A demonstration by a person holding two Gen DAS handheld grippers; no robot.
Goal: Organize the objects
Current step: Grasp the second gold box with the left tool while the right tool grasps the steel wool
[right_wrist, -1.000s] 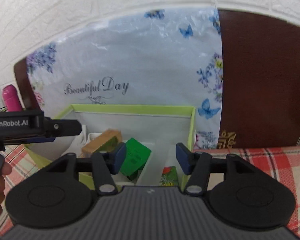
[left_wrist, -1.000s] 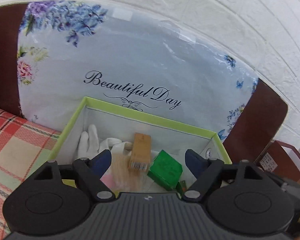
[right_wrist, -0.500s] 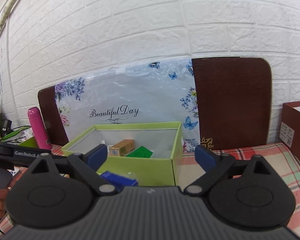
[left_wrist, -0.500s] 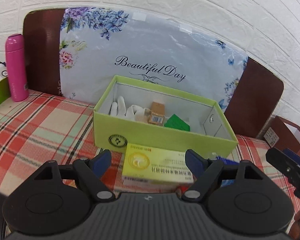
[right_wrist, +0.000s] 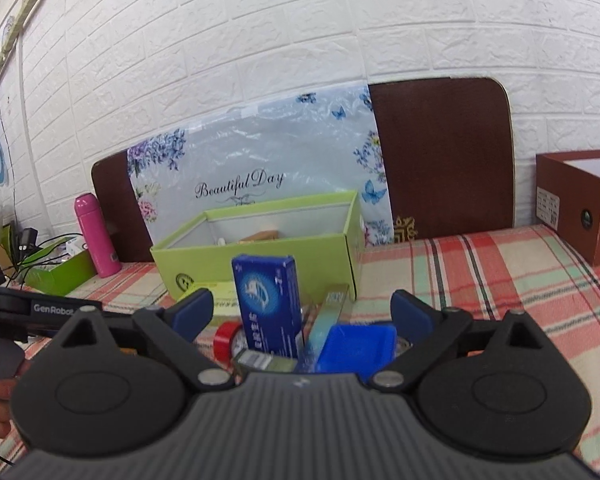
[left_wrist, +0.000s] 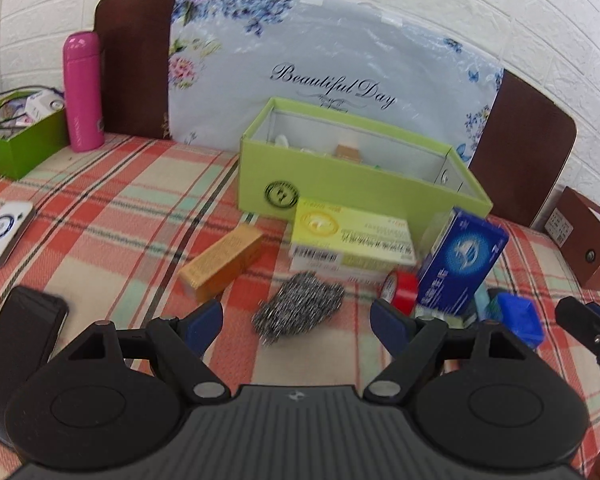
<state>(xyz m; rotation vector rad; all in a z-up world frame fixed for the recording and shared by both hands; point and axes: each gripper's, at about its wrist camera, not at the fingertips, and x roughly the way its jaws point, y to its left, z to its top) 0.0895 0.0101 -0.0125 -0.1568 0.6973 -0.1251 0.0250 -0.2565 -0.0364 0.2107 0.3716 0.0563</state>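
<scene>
Steel-wool scourer (left_wrist: 298, 306) seen dead ahead between spread, empty left gripper (left_wrist: 296, 320) jaws; right gripper (right_wrist: 302, 312) likewise spread, empty, farther off.

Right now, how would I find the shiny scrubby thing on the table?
Start at the big light green box on the plaid tablecloth. In front of it lies a yellow medicine box, and nearer still sits the steel wool scrubber. It is the only silvery, wiry ball among smooth cardboard boxes.
</scene>
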